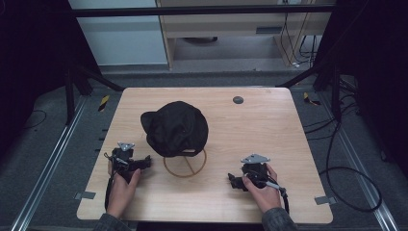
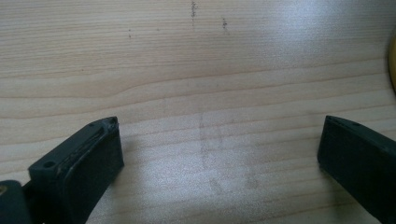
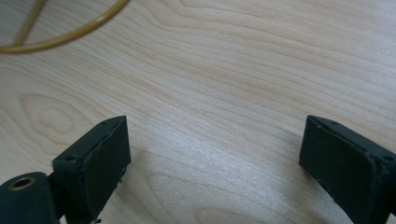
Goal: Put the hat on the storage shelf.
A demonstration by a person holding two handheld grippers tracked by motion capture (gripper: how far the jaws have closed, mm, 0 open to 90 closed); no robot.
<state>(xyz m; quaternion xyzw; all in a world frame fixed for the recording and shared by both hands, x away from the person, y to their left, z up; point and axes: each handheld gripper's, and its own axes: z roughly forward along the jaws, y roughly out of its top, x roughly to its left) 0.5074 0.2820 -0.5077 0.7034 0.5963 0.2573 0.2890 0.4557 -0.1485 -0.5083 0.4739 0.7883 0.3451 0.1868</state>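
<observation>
Resting between both tools (image 1: 144, 163) (image 1: 234, 181), black cap (image 1: 175, 127); jaws apart, empty.

Both forearms come in over the near edge of the table (image 1: 288, 125); the left hand (image 1: 121, 185) grips the left gripper (image 1: 144, 162) near the near-left corner, jaws pointing toward the table's middle; the right hand (image 1: 262, 188) grips the right gripper (image 1: 232, 182) nearer the near-right corner, jaws pointing left; in each gripper view the two black jaws stand wide apart with bare wood between them; both grippers sit low over the tabletop, well apart from each other.
</observation>
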